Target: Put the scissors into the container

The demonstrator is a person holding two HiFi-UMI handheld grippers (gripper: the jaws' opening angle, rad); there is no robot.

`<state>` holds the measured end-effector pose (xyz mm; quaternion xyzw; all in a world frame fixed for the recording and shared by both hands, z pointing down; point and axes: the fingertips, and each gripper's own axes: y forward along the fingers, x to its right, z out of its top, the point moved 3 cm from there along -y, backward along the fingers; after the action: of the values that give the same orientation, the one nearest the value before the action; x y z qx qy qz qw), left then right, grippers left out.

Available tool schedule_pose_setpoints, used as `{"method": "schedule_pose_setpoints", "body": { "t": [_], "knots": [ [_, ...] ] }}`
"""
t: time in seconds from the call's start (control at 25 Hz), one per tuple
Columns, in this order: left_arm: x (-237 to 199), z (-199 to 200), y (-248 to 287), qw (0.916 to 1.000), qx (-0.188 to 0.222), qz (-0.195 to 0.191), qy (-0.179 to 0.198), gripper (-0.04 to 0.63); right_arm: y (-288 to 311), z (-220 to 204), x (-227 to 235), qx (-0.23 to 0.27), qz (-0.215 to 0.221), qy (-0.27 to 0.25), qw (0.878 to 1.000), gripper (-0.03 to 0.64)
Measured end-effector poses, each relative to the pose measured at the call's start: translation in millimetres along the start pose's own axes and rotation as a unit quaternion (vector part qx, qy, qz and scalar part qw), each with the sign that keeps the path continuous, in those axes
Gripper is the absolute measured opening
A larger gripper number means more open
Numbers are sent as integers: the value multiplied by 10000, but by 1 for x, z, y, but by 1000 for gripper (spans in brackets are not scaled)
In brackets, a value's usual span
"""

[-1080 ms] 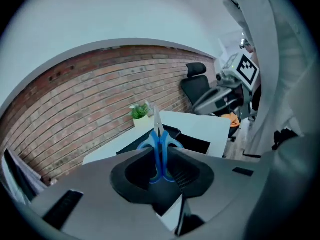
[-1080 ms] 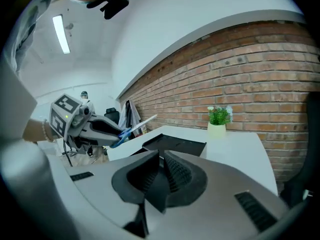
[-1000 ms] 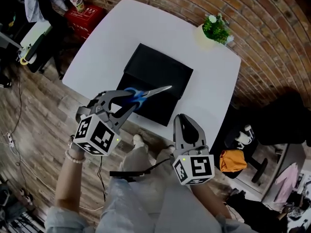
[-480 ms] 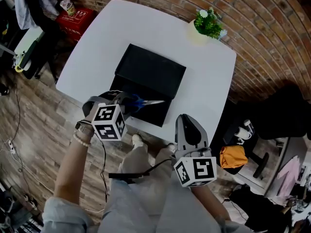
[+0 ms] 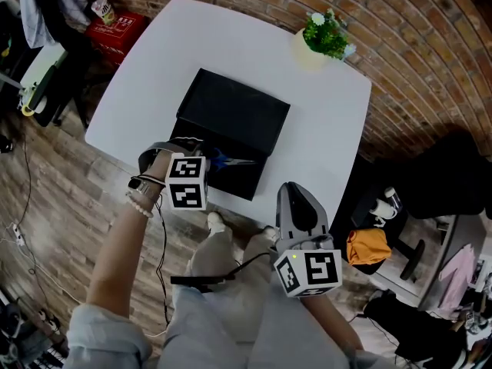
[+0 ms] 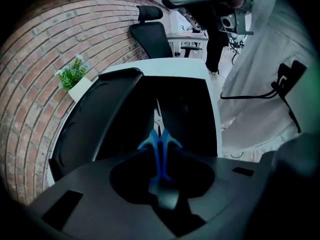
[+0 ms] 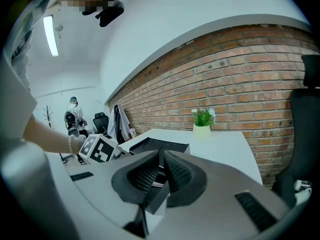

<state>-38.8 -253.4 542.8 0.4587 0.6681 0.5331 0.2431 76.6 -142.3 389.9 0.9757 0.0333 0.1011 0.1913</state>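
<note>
Your left gripper [image 5: 201,162] has come down and in toward the container [image 5: 238,118] since a second ago, and the scissors [image 5: 229,160] that stood high across it now sit low over its near half. Beyond the container, on the far corner of the white surface [image 5: 323,129], a potted plant [image 5: 323,35] stands against the brick wall [image 5: 415,44], well apart from the container. Off the surface to the container's far left there is a red box [image 5: 117,26] with a can [image 5: 100,8] on it, and to its right, down on the floor, lies something orange [image 5: 367,252]. Your right gripper [image 5: 296,194] hangs off the near edge of the surface, on the near right of the container; its own view shows its jaws pressed together with nothing between them [image 7: 161,156]. The left gripper [image 6: 159,156] is clamped on the scissors' blue handles [image 6: 159,139]. Their pale blades are closed into one thin line that points away from you over the container's dark inside. Whether the tips touch the container's bottom cannot be told. The container itself is black, with its far half standing higher than its near half.
</note>
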Motion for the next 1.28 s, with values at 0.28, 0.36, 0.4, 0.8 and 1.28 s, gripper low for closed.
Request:
{"method": "schedule_pose_setpoints", "body": {
  "t": [0.28,0.36,0.4,0.8,1.28],
  "knots": [
    [-4,4,6,9996,-53,137,-238,95,-7,-3,12,-35,65,-69,9999,58],
    [-5,7,2,9978,161,146,-631,105,-8,-6,15,-76,92,-140,9998,58],
    [-5,9,-1,9959,279,184,-841,109,-9,-7,16,-98,112,-173,9997,58],
    [-23,44,-84,9264,1781,2056,-2604,53,-24,1,24,-31,573,-489,9971,58],
    [17,98,-203,8286,2385,3734,-3422,25,-59,55,25,604,1161,-1118,9851,58]
  ]
}}
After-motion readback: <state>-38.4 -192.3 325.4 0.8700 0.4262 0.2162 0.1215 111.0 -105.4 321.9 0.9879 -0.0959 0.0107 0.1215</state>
